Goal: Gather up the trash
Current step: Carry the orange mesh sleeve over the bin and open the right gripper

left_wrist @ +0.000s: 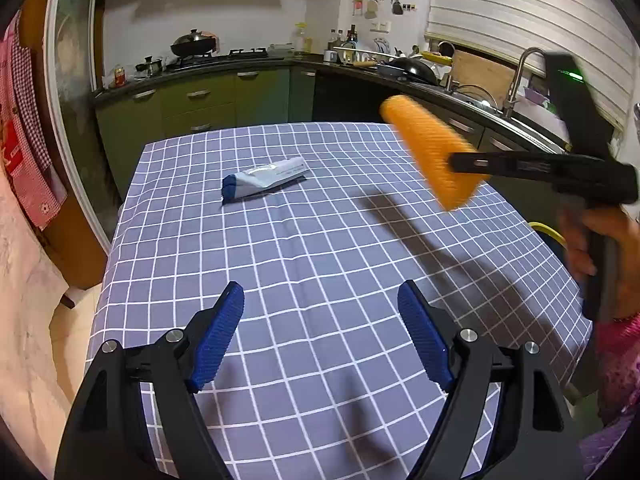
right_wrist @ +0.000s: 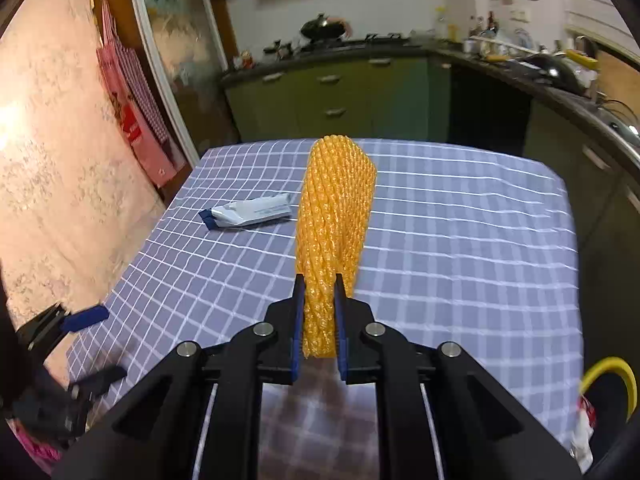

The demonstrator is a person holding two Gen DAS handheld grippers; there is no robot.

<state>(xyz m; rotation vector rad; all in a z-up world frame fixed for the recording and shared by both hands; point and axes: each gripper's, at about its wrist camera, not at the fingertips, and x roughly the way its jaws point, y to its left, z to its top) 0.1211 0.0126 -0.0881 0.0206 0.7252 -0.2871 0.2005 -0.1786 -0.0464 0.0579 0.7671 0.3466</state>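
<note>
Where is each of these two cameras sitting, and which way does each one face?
Left wrist view: rides the open left gripper, facing the checked table and kitchen; its blue fingers and the person's hand show.
Right wrist view: rides the right gripper, shut on an orange foam net, facing the same way; its black arms show.
Both share the net, the white wrapper, the table and the green cabinets.

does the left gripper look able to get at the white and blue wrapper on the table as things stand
Probably yes. The left gripper is open and empty, and only bare checked cloth lies between it and the wrapper. The right gripper, clamping the orange foam net, is off to the side.
</note>
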